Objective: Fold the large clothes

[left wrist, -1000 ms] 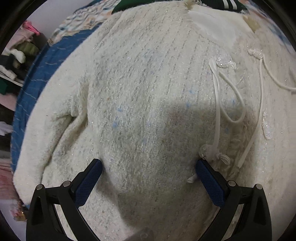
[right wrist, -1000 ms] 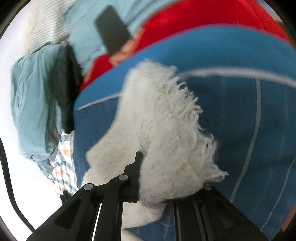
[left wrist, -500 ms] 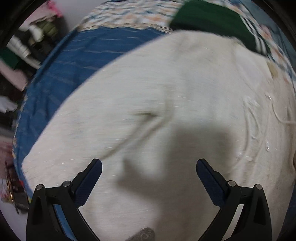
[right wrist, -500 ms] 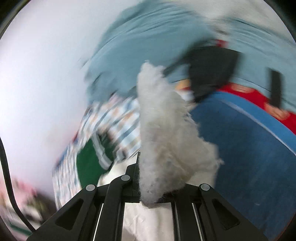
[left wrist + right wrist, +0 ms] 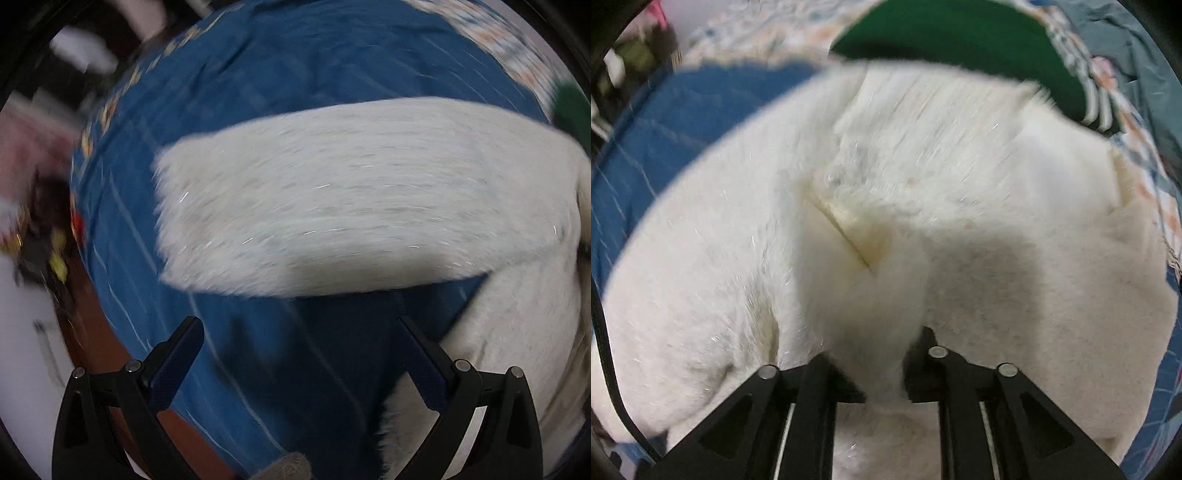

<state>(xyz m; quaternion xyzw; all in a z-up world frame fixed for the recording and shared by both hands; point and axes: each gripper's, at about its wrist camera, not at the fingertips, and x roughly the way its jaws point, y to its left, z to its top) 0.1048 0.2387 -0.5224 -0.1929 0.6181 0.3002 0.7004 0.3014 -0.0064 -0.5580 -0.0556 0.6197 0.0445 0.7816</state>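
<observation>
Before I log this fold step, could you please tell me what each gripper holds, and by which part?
The right gripper pinches a bunched fold of the fluffy white knit garment; which part is unclear. The left gripper is open, holding nothing.

The left tool [image 5: 297, 354] stands with its fingers wide apart over bare blue bedspread [image 5: 295, 66], an unblocked strip bounded ahead by the white fuzzy sleeve [image 5: 351, 199] lying across the view and on the right by the garment's body. The right tool [image 5: 884, 363] has no such gap: its fingers are pinched on a fold of the white garment [image 5: 923, 206], which fills nearly the whole view. A green garment [image 5: 960, 40] lies against its far edge, and bedspread shows only at far left.
</observation>
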